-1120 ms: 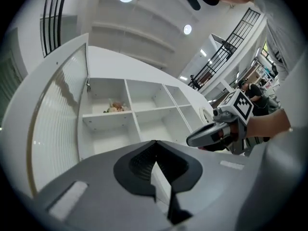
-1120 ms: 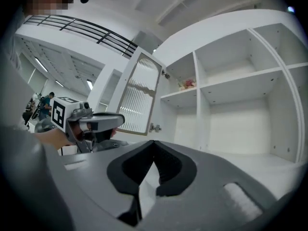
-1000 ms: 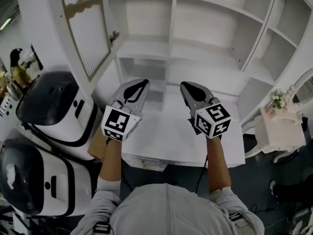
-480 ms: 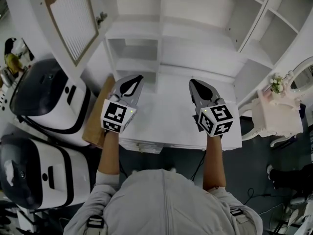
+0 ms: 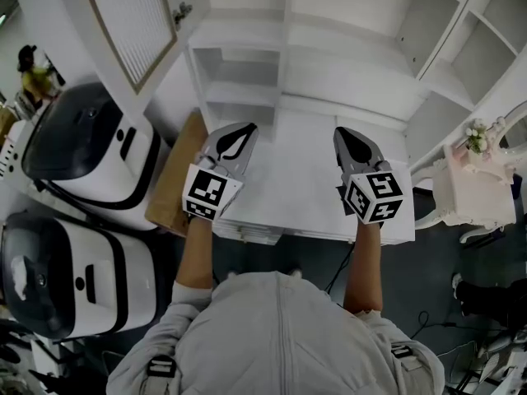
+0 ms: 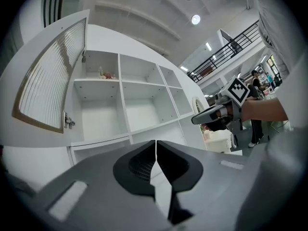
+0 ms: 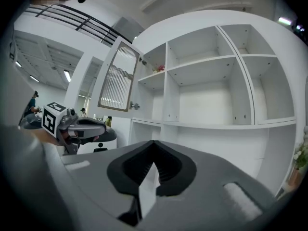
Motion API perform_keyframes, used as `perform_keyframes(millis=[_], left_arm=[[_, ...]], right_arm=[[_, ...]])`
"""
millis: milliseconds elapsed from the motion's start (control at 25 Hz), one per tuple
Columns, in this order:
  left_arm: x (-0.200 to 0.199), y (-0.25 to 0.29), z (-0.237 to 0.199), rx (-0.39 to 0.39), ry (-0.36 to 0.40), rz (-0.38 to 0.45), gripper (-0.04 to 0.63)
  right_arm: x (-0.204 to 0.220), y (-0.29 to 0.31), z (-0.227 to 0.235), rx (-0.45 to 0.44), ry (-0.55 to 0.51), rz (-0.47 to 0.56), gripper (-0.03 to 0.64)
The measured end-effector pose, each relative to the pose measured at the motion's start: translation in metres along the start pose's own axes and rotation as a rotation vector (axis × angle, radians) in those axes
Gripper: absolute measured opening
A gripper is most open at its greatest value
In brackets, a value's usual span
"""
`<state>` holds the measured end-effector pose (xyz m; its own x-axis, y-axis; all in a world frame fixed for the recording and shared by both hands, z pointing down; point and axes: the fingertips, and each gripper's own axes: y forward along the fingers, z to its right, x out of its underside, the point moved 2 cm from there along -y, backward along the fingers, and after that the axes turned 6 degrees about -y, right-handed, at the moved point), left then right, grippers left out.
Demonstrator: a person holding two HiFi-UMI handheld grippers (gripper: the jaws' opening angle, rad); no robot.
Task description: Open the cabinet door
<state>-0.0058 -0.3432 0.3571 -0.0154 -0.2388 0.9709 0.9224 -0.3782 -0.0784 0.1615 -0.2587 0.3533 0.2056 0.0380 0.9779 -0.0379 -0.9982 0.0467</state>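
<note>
The white cabinet's slatted door (image 5: 132,23) stands swung open at the upper left, its small knob (image 5: 181,11) near the shelf edge. In the gripper views the door (image 6: 48,85) (image 7: 118,78) hangs wide beside bare shelves. My left gripper (image 5: 236,141) hovers level over the white desk top (image 5: 305,196), well short of the door. Its jaws have just been opening a touch. Only a hairline shows between the tips (image 6: 155,146), with nothing between them. My right gripper (image 5: 352,142) hovers beside it, shut and empty (image 7: 153,144). Neither touches the cabinet.
Two big black-and-white machines (image 5: 82,163) (image 5: 58,278) stand left of the desk, a brown board (image 5: 177,183) against its side. A small pale dresser with flowers (image 5: 478,188) is at the right. A person (image 5: 33,68) stands far left.
Both grippers have dropped toward the desk and drawn back from the shelves, the right one also drifting rightward. The door stays open.
</note>
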Motion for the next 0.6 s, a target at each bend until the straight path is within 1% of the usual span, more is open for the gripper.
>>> perform_keyframes(millis=[160,320,600], left_arm=[[-0.001,-0.004,0.0,-0.004,0.017,-0.007,0.025],[-0.005,-0.009,-0.001,-0.01,0.003,0.007,0.023],[0.004,-0.012,-0.006,-0.029,-0.021,-0.01,0.021]], right_arm=[[0.001,-0.003,-0.005,0.006,-0.007,0.006,0.0],[0.005,-0.002,-0.014,-0.008,-0.005,0.007,0.0],[0.011,0.002,-0.027,-0.043,-0.004,-0.011,0.0]])
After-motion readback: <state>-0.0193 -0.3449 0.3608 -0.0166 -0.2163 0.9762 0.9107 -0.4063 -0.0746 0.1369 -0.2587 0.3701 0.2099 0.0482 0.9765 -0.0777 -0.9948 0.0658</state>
